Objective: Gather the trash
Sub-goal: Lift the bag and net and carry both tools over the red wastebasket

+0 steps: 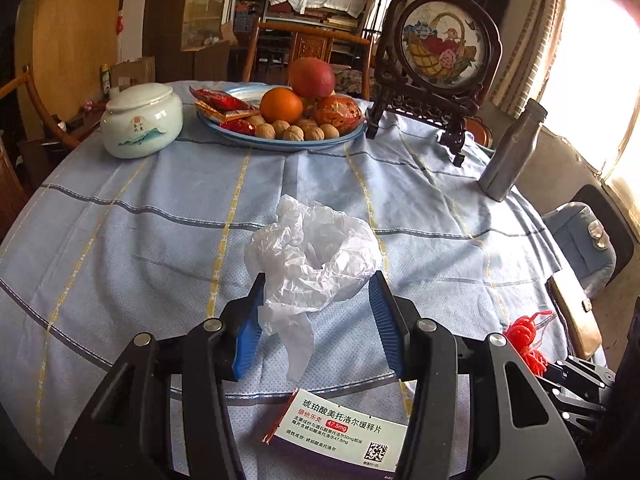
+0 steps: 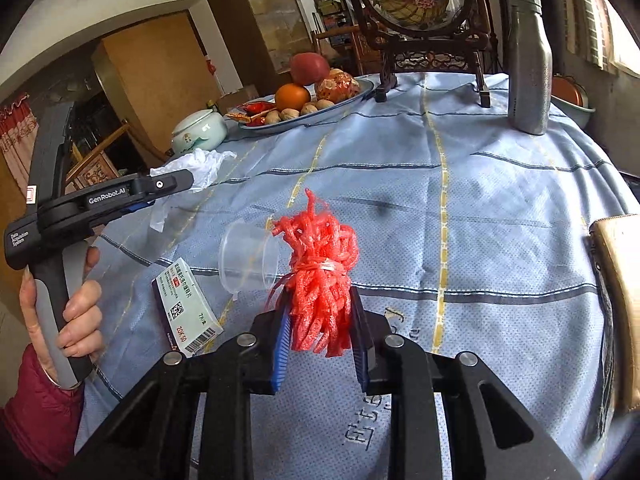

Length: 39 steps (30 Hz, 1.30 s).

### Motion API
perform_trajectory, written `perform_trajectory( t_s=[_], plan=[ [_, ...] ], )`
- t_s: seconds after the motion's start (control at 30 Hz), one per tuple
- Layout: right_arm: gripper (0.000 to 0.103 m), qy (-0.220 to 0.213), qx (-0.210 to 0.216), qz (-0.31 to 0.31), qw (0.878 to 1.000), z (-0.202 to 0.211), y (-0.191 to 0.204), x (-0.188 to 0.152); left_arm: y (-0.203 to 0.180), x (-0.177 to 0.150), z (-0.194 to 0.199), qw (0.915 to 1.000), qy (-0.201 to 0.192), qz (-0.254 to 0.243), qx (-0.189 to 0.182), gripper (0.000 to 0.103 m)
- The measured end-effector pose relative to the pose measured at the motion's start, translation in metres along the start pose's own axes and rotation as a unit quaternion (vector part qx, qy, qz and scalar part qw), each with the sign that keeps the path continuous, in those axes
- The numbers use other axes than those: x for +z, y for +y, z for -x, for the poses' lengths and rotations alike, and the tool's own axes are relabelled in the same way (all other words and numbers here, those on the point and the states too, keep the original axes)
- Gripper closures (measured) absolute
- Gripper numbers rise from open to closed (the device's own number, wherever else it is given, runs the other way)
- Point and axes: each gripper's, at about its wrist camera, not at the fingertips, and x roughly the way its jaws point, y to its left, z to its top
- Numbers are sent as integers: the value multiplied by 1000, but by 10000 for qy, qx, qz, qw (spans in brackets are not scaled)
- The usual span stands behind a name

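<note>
A crumpled white plastic bag [image 1: 312,256] sits between the blue pads of my left gripper [image 1: 318,284]; the jaws stand wide and only its edges brush the pads. The bag also shows in the right wrist view [image 2: 200,166]. My right gripper [image 2: 320,300] is shut on a bundle of red foam fruit netting [image 2: 320,276], also seen at the left wrist view's right edge [image 1: 526,338]. A clear plastic cup [image 2: 250,258] lies on its side beside the netting. A medicine box [image 1: 340,428] lies near the table's front edge, also in the right wrist view [image 2: 188,310].
The round table has a blue checked cloth [image 1: 160,220]. At the back stand a white lidded jar [image 1: 140,120], a plate of fruit, walnuts and snack packets [image 1: 280,120], a framed embroidery stand [image 1: 440,60] and a grey bottle [image 1: 512,152]. A tan wallet [image 2: 616,300] lies at the right edge.
</note>
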Motion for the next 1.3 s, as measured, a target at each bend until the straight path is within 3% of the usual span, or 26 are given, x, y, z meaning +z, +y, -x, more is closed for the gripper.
perform_trajectory(
  t_s=[0.27, 0.6, 1.0, 1.3],
  plan=[
    [76, -280, -161, 11, 9995, 13, -3, -2, -17, -27, 48, 9995, -222, -141, 150, 52],
    [76, -785, 430, -162, 9959, 54, 16, -15, 0, -60, 160, 9956, -774, -2, 536, 52],
    [76, -1205, 1042, 575, 9856, 118, 106, -41, 45, -116, 258, 9847, -1283, 585, 1023, 52],
    [76, -1270, 1980, 1219, 9643, 159, 193, -83, 76, -188, 345, 9662, -1630, 1074, 1687, 52]
  ],
)
